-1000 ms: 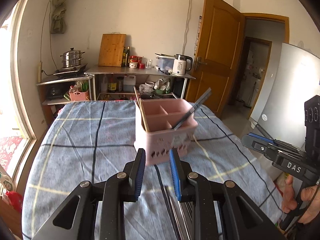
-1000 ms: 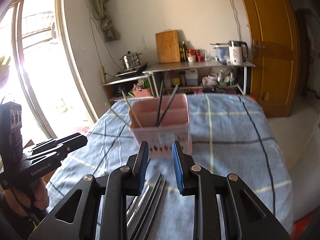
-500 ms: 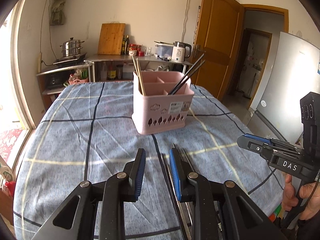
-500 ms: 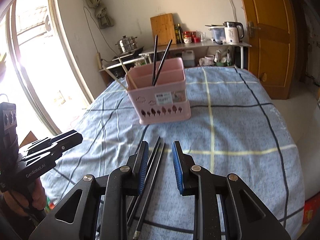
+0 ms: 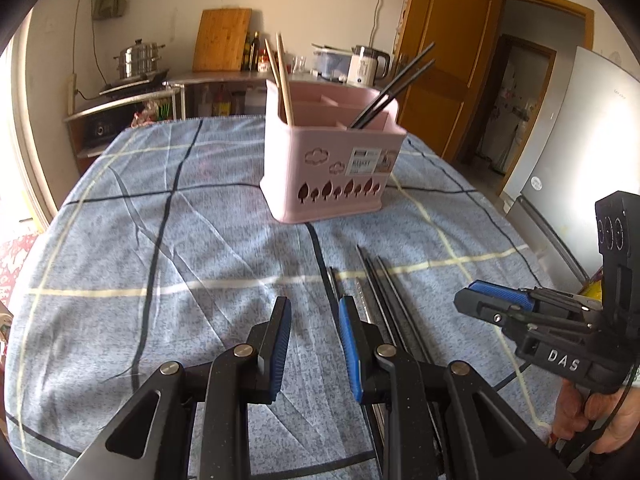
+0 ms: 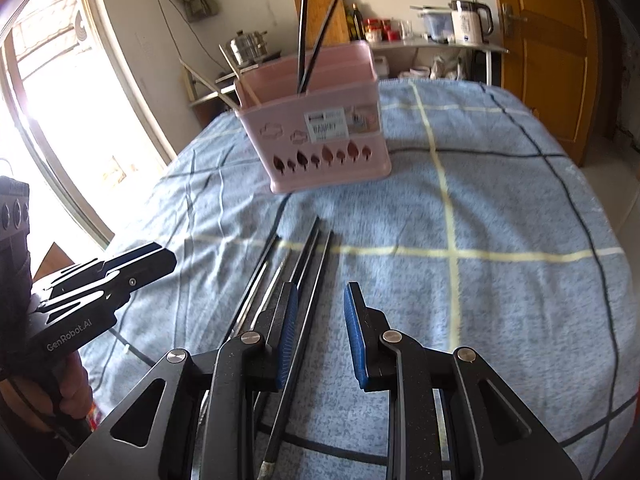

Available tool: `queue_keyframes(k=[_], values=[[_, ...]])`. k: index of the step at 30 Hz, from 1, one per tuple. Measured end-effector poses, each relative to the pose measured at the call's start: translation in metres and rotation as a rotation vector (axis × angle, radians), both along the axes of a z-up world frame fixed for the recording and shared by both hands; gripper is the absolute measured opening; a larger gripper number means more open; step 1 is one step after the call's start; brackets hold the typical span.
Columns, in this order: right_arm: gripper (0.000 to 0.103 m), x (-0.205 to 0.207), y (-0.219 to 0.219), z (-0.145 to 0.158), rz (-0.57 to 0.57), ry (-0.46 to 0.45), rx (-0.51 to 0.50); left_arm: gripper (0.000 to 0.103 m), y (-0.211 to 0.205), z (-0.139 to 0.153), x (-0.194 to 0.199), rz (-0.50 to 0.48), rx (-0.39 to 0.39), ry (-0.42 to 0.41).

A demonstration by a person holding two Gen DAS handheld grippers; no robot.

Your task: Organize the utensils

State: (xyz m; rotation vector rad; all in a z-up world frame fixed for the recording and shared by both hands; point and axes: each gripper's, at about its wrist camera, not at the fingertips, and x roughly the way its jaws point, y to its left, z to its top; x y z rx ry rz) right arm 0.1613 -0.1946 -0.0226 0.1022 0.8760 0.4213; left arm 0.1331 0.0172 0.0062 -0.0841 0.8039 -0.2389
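In the left wrist view, the left hand-held gripper (image 5: 312,320) hung released and empty over the blue checked cloth (image 5: 160,240), well short of the pink caddy (image 5: 332,172), its jaws just left of the loose chopsticks (image 5: 376,280), probably to line up a pick.

In the right wrist view, the right hand-held gripper (image 6: 320,312) was likewise released, one dark chopstick (image 6: 308,300) lying between its jaws ungripped. The caddy already held upright pairs, so sorting looked partly done.

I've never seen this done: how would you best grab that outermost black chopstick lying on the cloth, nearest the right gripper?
Probably mid-shaft, from above. The black chopstick lies flat and thin on the cloth, bare cloth to its right, other sticks close on its left. The right gripper, open, would likely straddle it crosswise and pinch.
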Motion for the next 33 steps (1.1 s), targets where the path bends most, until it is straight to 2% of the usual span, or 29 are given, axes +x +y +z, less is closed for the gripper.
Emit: queue_keyframes(k=[14,24,29,30,32,33], values=[[0.017,0.023,0.021,-0.033,0.030,0.085,-0.043,0.024,-0.016,-0.030,0.045,-0.027,0.006,0.092],[0.015,0.027,0.020,-0.038,0.038,0.096,-0.039,0.024,-0.032,-0.047,0.075,-0.027,0.058,0.151],[0.015,0.028,0.020,-0.038,0.037,0.096,-0.037,0.024,-0.040,-0.051,0.081,-0.034,0.101,0.145],[0.014,0.028,0.020,-0.038,0.038,0.095,-0.039,0.024,-0.041,-0.051,0.082,-0.034,0.109,0.144],[0.011,0.028,0.019,-0.038,0.036,0.095,-0.046,0.016,-0.041,-0.051,0.081,-0.028,0.133,0.142],[0.008,0.028,0.018,-0.038,0.035,0.097,-0.049,0.008,-0.040,-0.051,0.082,-0.025,0.141,0.141]])
